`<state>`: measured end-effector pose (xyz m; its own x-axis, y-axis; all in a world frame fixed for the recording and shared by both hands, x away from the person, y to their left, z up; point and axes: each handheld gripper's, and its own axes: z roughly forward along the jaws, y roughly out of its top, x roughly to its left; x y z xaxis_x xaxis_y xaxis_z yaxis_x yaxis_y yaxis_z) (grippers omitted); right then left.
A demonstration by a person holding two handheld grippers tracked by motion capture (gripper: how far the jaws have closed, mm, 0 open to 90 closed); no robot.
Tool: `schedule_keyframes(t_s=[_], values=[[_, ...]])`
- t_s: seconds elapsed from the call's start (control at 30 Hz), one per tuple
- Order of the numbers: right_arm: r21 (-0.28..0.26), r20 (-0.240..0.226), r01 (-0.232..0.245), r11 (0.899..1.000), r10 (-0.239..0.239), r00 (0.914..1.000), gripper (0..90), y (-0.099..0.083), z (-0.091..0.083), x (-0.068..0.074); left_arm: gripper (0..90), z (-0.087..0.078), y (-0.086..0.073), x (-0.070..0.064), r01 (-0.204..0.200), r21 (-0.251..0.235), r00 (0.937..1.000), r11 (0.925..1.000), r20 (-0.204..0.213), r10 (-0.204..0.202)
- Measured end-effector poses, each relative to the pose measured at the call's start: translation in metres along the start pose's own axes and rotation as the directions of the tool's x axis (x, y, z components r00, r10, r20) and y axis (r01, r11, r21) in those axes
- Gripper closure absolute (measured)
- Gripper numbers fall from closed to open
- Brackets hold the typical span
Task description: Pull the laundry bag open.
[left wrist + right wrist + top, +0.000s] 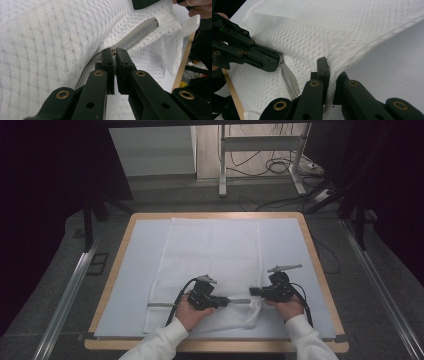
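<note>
Two grippers at near edge of white mesh bag (207, 265) on table (115, 265). Left gripper (114, 53) clamped on zipper pull (114, 52); right gripper (329, 65) beside it, pinching mesh fold. Grey zipper (135, 36) runs between.

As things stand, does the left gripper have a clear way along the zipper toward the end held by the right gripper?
Probably yes. The left gripper is shut on the zipper pull, and the grey zipper beyond it lies bare up to the right gripper, which pinches the mesh bag.
</note>
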<state>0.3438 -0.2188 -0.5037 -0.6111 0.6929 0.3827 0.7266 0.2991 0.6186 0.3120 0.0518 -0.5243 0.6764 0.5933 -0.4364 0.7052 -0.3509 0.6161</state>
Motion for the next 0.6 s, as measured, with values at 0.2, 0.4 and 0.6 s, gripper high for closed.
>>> schedule_keyframes(t_s=[0.2, 0.4, 0.6], values=[[0.000, 0.002, -0.002, 1.000, 0.002, 1.0000, 88.0, 0.0001, -0.0003, -0.0006, 86.9, -0.0032, -0.0011, 0.0038, 0.014, -0.006, 0.9999, 0.9999, 0.002, -0.014], [0.000, 0.005, 0.002, 1.000, -0.002, 1.0000, 88.0, 0.0001, 0.0001, -0.0005, 86.9, -0.0074, -0.0039, 0.0080, 0.022, -0.007, 0.9997, 0.9997, -0.004, -0.022], [0.001, 0.005, 0.001, 1.000, -0.001, 1.0000, 88.0, 0.0000, 0.0011, -0.0005, 86.9, -0.0098, -0.0049, 0.0087, 0.024, -0.008, 0.9997, 0.9997, -0.005, -0.024]])
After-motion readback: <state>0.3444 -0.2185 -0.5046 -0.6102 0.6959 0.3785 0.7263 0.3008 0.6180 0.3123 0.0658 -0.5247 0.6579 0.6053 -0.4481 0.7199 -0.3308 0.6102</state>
